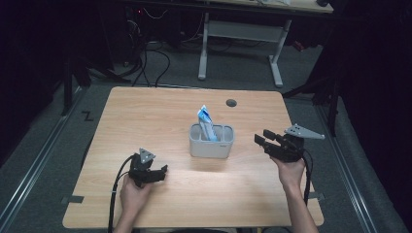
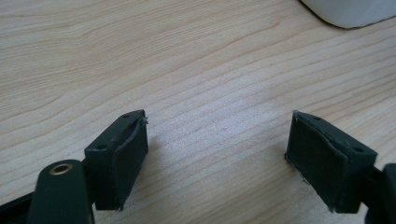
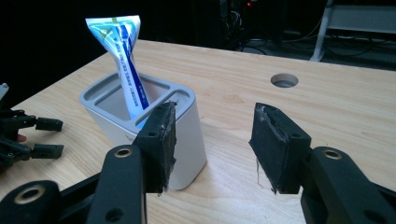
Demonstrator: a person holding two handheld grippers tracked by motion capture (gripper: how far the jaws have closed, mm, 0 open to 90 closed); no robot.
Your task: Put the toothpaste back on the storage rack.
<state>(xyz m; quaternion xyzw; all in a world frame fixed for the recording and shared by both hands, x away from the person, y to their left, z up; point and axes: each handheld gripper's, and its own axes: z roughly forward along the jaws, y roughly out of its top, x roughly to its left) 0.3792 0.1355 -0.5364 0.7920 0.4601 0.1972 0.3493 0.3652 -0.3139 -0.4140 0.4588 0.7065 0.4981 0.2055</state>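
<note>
dark room — grey floor [image 1: 39, 160], white-legged desk [image 1: 243, 34]

**What the frames left hidden or cut off**

The lower part of the blue-and-white squeezed tube [image 3: 125, 60] sat out of sight inside the pale grey compartmented plastic holder [image 3: 187, 135], and its printed lettering was too small to read. In the left gripper view, the holder [image 2: 355, 11] was cut off by the top edge, leaving a rounded corner. In the high view, both forearms ran off the bottom edge.
</note>
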